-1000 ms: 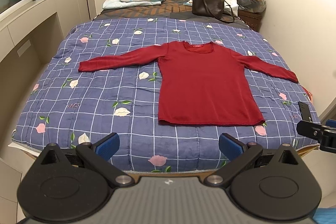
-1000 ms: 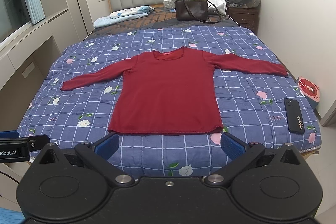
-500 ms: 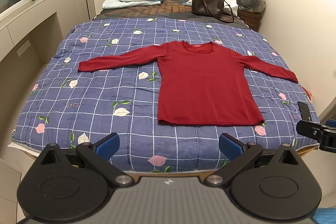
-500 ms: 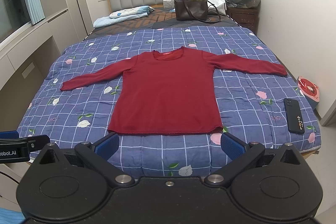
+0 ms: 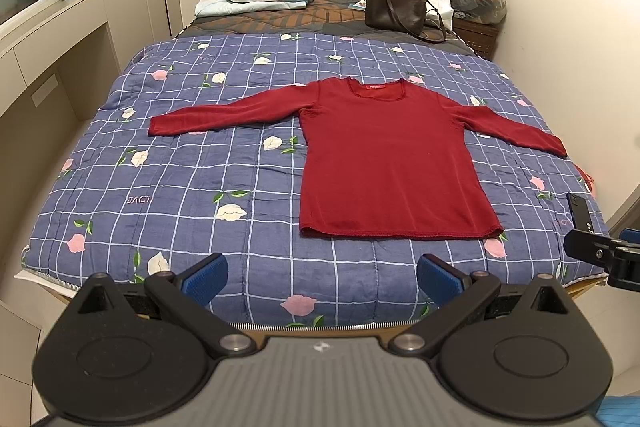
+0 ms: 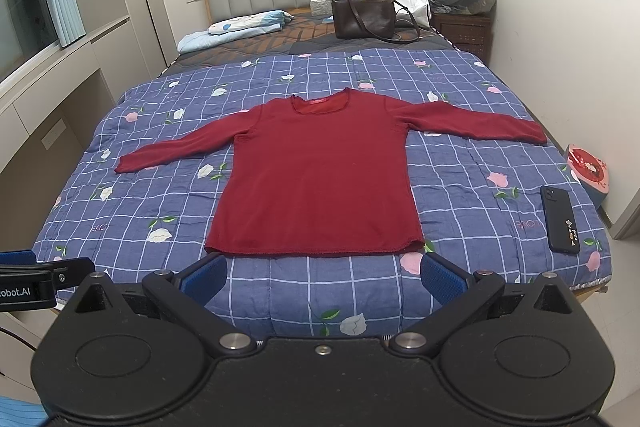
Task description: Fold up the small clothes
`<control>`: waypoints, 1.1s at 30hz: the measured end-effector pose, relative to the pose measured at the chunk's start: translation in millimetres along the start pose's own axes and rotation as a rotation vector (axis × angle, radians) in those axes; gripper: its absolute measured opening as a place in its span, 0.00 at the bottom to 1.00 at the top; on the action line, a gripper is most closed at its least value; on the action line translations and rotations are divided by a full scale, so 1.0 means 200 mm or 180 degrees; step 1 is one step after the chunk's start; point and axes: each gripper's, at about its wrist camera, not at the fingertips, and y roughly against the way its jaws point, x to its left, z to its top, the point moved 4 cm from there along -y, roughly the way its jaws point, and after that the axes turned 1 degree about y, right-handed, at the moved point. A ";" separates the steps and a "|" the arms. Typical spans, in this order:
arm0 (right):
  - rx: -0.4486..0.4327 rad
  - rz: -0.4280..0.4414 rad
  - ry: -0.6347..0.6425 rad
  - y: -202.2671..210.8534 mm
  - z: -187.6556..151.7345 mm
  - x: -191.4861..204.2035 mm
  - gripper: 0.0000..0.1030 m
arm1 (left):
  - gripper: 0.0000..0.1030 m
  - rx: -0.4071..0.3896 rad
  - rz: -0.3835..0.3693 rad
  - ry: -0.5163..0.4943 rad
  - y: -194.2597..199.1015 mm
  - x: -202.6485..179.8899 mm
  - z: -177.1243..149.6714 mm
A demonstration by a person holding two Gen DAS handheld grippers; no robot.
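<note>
A red long-sleeved top (image 5: 390, 163) (image 6: 316, 175) lies flat and face up on the blue checked quilt (image 5: 180, 187) (image 6: 480, 155), both sleeves spread out sideways, hem toward me. My left gripper (image 5: 322, 277) hovers open over the foot of the bed, short of the hem and a little left of it. My right gripper (image 6: 322, 275) is open too, just before the hem's middle. Neither holds anything. Each gripper shows at the other view's edge.
A black phone (image 6: 559, 219) (image 5: 579, 211) lies on the quilt's near right corner. A brown handbag (image 6: 362, 17), white bag and folded bedding (image 6: 236, 29) sit at the headboard end. A wall runs along the right, cabinets along the left.
</note>
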 end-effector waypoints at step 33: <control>0.0060 0.0001 -0.0049 -0.01 -0.01 -0.01 1.00 | 1.00 0.0069 -0.0015 0.0007 -0.01 -0.03 -0.03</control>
